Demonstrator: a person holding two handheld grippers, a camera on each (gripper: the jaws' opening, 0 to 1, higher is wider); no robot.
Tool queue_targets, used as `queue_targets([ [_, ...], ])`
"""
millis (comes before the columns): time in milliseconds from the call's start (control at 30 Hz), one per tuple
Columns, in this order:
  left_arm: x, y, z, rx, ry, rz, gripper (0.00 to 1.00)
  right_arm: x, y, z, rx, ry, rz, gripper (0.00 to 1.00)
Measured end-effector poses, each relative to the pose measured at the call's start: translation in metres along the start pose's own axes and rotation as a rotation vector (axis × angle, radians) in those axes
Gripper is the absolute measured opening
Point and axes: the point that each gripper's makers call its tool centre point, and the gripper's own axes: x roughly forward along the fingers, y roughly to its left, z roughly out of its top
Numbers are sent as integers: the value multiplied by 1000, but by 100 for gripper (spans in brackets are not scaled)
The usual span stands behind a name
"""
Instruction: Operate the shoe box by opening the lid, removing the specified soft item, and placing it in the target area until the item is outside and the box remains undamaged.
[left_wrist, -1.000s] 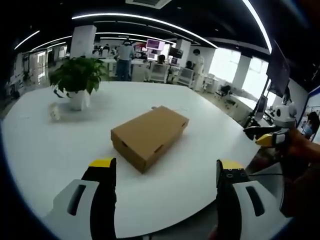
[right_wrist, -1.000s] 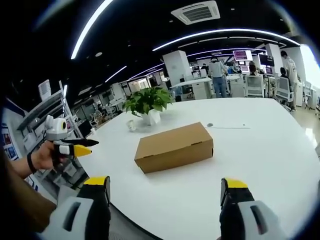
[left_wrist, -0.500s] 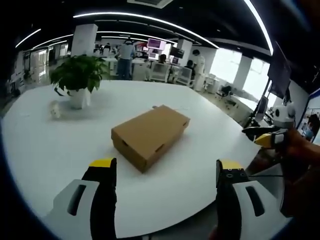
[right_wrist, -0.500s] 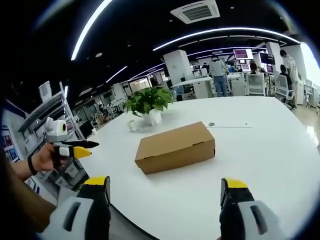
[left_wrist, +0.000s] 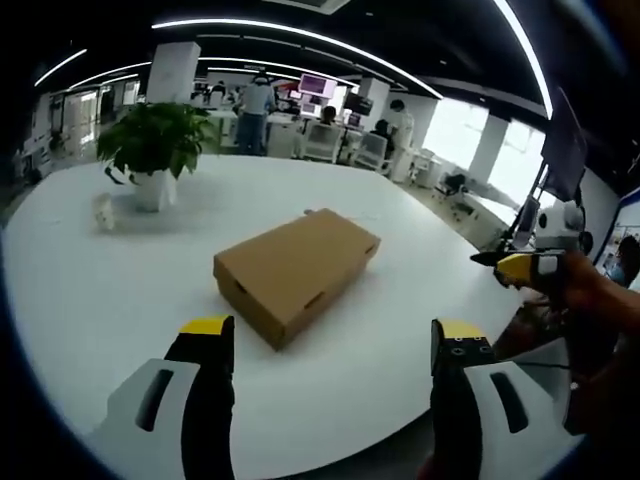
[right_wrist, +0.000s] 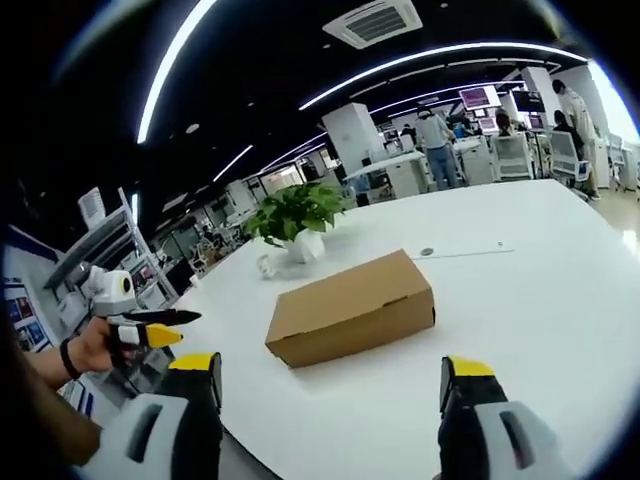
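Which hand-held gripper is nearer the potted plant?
Left. The left hand-held gripper sits on the potted plant's side of the table; the right hand-held gripper is farther across.

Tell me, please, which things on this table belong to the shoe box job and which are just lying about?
Part of the job:
cardboard shoe box, lid closed
left gripper, open
right gripper, open

Just lying about:
potted plant
small white object beside the plant
white table itself

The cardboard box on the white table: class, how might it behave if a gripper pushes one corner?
The cardboard box lies flat and low on the white table, so it probably slides or turns rather than tips. Its thin brown walls look likely to dent under hard pressure. Its weight cannot be judged, as the lid is closed.
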Motion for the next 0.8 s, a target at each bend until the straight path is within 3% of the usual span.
queue_targets([
  [367, 14, 8, -2, -18, 12, 11, 79, 28, -5, 4, 33, 18, 48, 88],
  [467, 20, 13, -2, -27, 14, 21, 81, 37, -9, 4, 37, 26, 59, 88],
  [567, 26, 18, -4, -38, 18, 27, 80, 46, -13, 6, 93, 14, 77, 88],
  [800, 39, 26, -12, -64, 32, 46, 80, 66, -28, 13, 103, 26, 81, 87],
])
